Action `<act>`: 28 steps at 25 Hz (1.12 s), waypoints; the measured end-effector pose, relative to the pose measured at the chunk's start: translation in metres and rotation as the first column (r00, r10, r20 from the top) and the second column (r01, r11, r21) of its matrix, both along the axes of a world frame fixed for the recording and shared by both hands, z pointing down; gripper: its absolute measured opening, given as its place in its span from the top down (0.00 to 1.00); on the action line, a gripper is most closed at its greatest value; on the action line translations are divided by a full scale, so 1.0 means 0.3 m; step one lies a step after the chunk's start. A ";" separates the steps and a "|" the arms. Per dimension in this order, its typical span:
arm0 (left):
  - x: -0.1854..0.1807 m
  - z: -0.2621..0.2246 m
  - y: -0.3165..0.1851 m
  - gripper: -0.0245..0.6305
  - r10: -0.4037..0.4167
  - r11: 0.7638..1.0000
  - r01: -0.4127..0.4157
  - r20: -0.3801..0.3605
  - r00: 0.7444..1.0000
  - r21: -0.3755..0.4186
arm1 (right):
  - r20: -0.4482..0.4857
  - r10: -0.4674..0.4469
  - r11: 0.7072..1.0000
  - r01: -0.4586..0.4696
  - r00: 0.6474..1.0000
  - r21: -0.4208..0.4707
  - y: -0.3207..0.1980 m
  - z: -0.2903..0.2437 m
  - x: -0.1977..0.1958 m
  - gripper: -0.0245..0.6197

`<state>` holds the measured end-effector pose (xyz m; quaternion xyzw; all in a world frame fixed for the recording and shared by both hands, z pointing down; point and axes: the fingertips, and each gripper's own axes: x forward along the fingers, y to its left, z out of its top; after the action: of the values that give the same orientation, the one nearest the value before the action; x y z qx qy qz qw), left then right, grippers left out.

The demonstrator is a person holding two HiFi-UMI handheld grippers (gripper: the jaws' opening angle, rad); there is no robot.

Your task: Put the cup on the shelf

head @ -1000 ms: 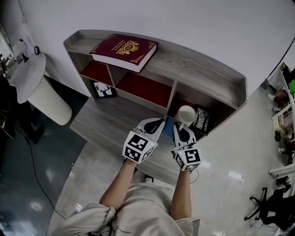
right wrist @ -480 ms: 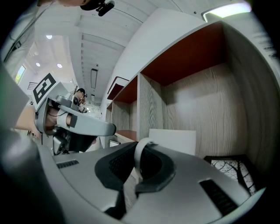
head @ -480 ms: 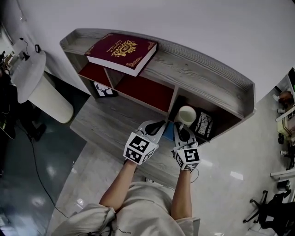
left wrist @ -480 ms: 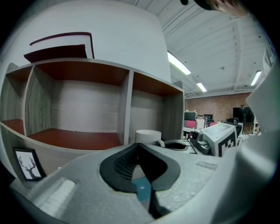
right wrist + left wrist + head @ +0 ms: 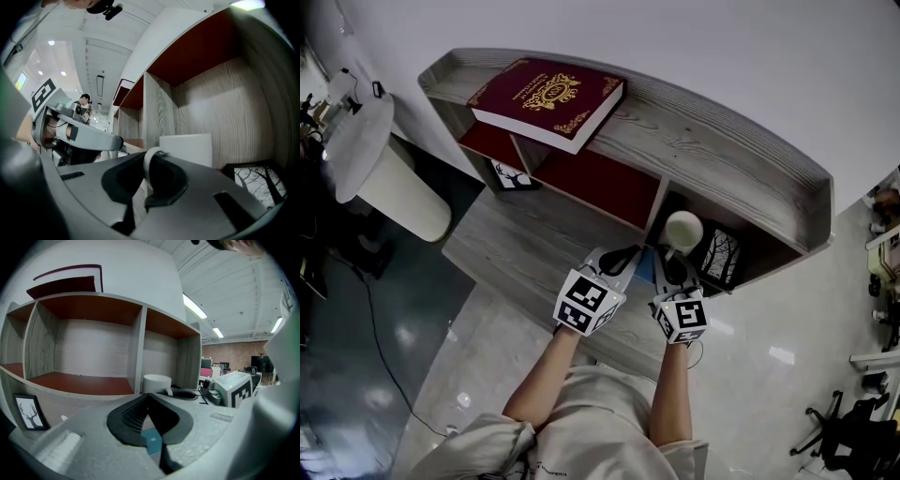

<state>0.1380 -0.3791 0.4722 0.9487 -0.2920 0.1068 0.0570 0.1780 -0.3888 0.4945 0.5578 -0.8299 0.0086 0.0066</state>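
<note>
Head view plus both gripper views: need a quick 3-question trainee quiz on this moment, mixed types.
1. Multiple choice: the right gripper grips the cup by its: A) rim, B) handle, C) base.
2. True or false: the red book lies on the top board of the shelf.
3. Fill in: the left gripper has its jaws ___ (open or shut).

Key: 1 B. 2 true. 3 shut.
</note>
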 end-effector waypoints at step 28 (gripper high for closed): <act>0.006 -0.023 0.023 0.95 0.002 1.000 -0.002 -0.009 1.000 0.028 | 0.042 0.108 0.992 -0.105 0.993 -0.069 -0.025 0.000 0.052 0.91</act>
<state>0.1398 -0.3722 0.4653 0.9502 -0.2922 0.0985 0.0447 0.1937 -0.3962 0.4944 0.6004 -0.7982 0.0491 0.0057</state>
